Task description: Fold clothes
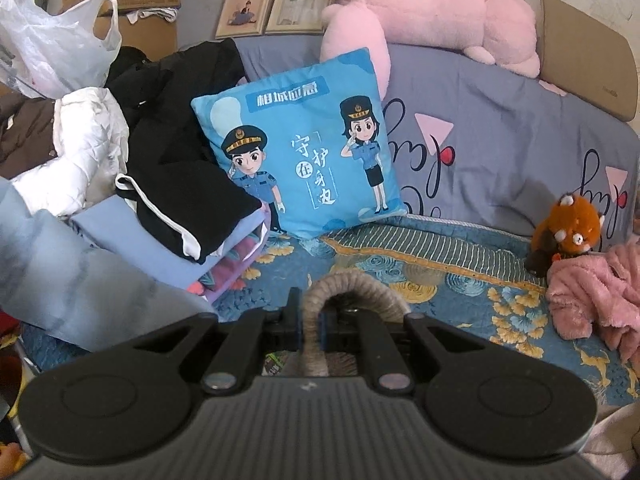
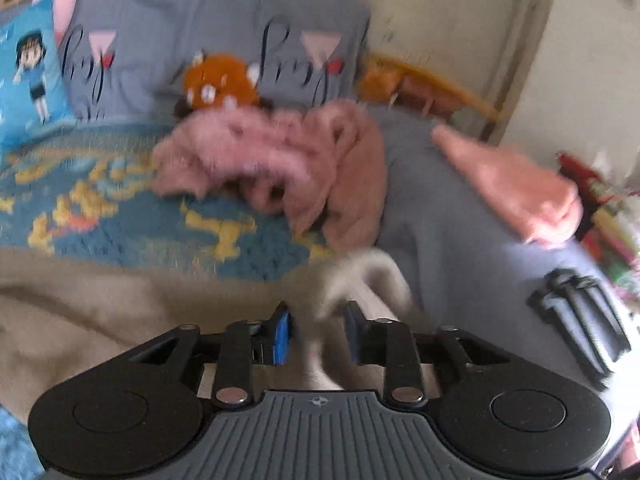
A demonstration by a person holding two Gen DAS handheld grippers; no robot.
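Slippage worries me: left gripper point(image 1: 310, 330) pinches beige garment point(image 1: 352, 288) at lower centre; right gripper point(image 2: 316, 334), jaws parted around blurred cloth, may drop it.

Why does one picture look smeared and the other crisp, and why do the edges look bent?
Right wrist view: motion blur smears the pink garment and plush toy. Left wrist view: sharp, the cushion print readable. Both: fisheye lens curves the edges, with dark corners.

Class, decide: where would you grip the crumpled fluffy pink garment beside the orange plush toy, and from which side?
Grip the crumpled fluffy pink garment at its loose hanging lower edge, coming from the front over the bedspread; that flap lies free, while the orange plush toy crowds its back.
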